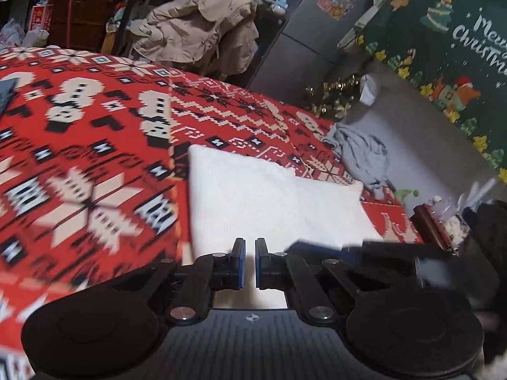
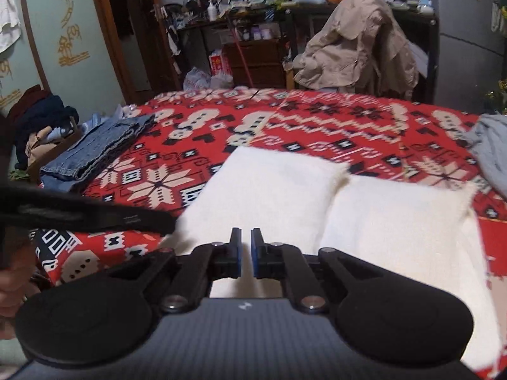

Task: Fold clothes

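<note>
Left gripper [image 1: 250, 262] and right gripper [image 2: 246, 251], each with jaws drawn close but a narrow gap left between the blue pads and no cloth visibly pinched, both poised low over the near edge of the white garment [image 2: 332, 209]. The garment lies flat on the red patterned bed [image 2: 317, 117], already doubled into two thick panels side by side, with a seam-like crease running between them in the right view; its near part extends under the grippers and is hidden there. Folded jeans [image 2: 98, 148] rest at the bed's left edge, a crumpled grey garment [image 1: 361, 155] at its right edge, well apart from the white one. The scene fits either a fold partly made, with one more doubling due along the crease, or a finished bundle just set down; motion blur leaves this unsettled. Any further fold would call for a firm pinch on a free corner
</note>
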The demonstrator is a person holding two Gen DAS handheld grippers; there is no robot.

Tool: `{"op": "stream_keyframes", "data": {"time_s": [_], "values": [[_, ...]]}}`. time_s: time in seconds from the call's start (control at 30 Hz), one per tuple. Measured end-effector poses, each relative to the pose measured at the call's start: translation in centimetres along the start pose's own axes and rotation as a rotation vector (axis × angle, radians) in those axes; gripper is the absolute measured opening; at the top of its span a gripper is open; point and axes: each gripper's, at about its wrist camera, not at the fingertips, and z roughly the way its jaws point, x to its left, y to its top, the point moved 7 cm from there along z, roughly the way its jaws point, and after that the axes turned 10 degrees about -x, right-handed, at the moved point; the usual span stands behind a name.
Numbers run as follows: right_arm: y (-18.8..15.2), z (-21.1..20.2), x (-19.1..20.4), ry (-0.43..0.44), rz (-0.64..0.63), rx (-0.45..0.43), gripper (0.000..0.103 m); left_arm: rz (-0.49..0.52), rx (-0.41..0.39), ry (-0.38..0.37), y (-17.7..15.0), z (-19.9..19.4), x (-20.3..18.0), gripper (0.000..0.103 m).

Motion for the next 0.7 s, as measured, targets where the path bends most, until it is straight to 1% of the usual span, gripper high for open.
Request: {"op": "stream_keyframes", "data": {"time_s": [0.07, 0.13, 0.2, 0.27, 0.33, 0.43, 0.5, 0.53, 0.57, 0.7], "values": [[-0.4, 0.0, -0.2, -0.006, -0.016, 0.009, 0.004, 0.022, 0.006, 0.009, 0.2, 0.6, 0.0, 0.004], [-0.8, -0.8, -1.3, -0.029, 0.002, 0.019, 0.003, 0.026, -0.004, 0.004, 0.7, 0.9, 0.0, 0.004], [-0.6, -1.7, -2.7, -0.057, 0.033, 0.016, 0.005, 0.03, -0.014, -0.001, 1.3, 1.1, 0.0, 0.004], [0.4, -1.7, -3.8, -0.071, 0.061, -0.005, 0.006, 0.023, -0.019, 0.002, 1.9, 2.2, 0.1, 0.004], [1.5, -0.6, -4.0, -0.066, 0.069, -0.019, 0.006, 0.016, -0.023, 0.01, 2.4, 3.3, 0.3, 0.004], [2.4, 2.0, -3.6, -0.046, 0.072, -0.021, 0.006, -0.027, -0.032, 0.042, 2.5, 3.9, 1.1, 0.003], [2.4, 3.4, -3.6, -0.031, 0.076, -0.023, 0.006, -0.058, -0.048, 0.057, 2.3, 3.6, 1.7, 0.003], [2.3, 3.7, -3.8, -0.027, 0.078, -0.026, 0.002, -0.07, -0.053, 0.06, 2.1, 3.4, 1.9, 0.003], [2.1, 4.1, -4.0, -0.022, 0.079, -0.03, 0.0, -0.07, -0.06, 0.066, 2.0, 3.2, 1.9, 0.003], [2.9, 5.2, -4.2, -0.029, 0.082, -0.029, 0.0, -0.073, -0.069, 0.086, 2.2, 2.9, 1.6, 0.002]]}}
